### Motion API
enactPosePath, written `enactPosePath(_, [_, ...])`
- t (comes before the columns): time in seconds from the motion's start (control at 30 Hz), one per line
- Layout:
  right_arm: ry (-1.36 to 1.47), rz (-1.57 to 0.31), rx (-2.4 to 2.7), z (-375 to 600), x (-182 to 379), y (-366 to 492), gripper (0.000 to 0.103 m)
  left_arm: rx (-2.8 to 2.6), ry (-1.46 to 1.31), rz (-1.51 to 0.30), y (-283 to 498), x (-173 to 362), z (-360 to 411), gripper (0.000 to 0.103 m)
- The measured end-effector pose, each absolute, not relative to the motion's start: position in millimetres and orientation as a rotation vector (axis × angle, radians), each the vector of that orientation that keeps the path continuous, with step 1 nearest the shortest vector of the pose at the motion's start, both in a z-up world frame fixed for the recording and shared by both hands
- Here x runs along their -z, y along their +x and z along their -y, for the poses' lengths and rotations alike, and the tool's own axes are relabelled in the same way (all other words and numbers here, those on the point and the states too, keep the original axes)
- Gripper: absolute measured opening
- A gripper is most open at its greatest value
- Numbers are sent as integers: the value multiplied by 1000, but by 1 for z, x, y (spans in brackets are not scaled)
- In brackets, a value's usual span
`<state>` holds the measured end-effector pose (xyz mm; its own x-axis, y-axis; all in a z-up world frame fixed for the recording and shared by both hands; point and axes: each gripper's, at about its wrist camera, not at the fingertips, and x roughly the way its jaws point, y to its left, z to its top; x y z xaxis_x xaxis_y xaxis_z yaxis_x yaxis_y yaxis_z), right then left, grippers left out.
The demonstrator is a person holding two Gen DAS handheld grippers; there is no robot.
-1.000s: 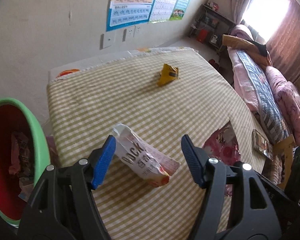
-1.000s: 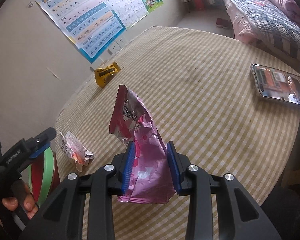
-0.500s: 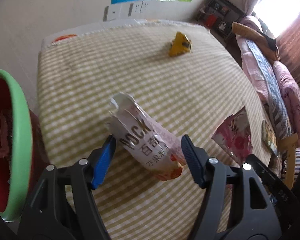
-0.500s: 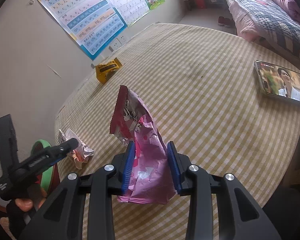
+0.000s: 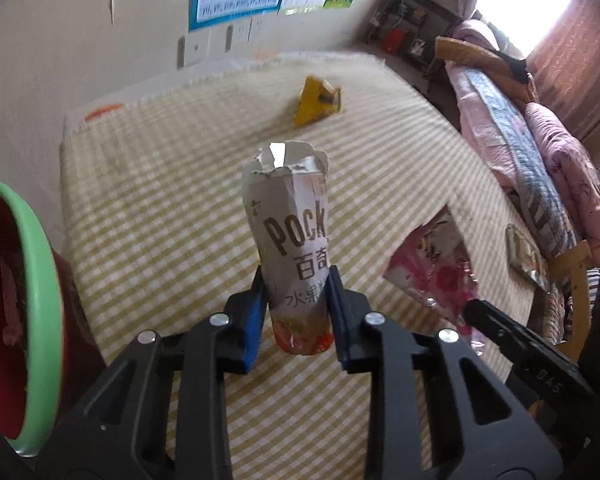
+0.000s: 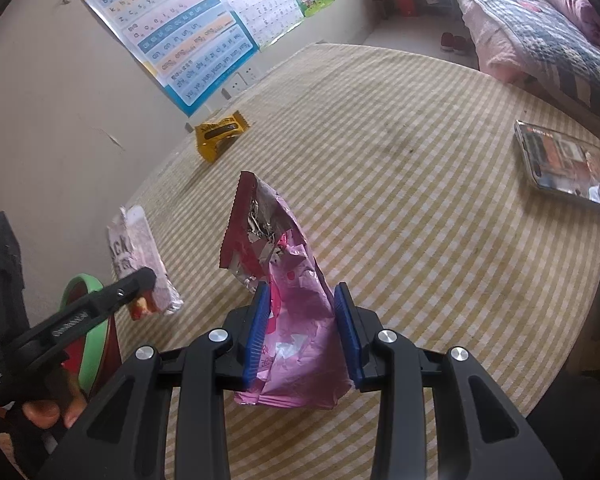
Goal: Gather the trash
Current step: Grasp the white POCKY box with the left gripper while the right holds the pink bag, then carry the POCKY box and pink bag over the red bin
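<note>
Foil snack wrapper point(image 5: 290, 240) being clamped in left claw point(image 5: 296, 312) | pink bag point(image 6: 288, 312) being clamped in right claw point(image 6: 302, 332) | risk: slick foil slipping before bin point(image 5: 40, 280)

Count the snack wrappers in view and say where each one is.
3. The white Pocky wrapper is in the left tongs, the pink wrapper in the right tongs, the yellow wrapper on the table near the wall.

Bin point(image 5: 40, 280) left of table point(image 5: 160, 208); phone point(image 6: 568, 164) on right.
</note>
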<state>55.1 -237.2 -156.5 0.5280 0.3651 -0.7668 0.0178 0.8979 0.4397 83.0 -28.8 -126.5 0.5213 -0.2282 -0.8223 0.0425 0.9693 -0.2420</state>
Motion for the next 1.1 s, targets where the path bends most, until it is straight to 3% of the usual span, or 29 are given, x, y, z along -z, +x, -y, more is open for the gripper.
enactPosePath(0.6, [434, -970, -373, 177, 113, 43, 33, 80, -191, -815, 30, 61, -37, 28])
enactPosePath(1.1, [329, -933, -555, 86, 73, 47, 34, -93, -227, -786, -5, 60, -116, 28])
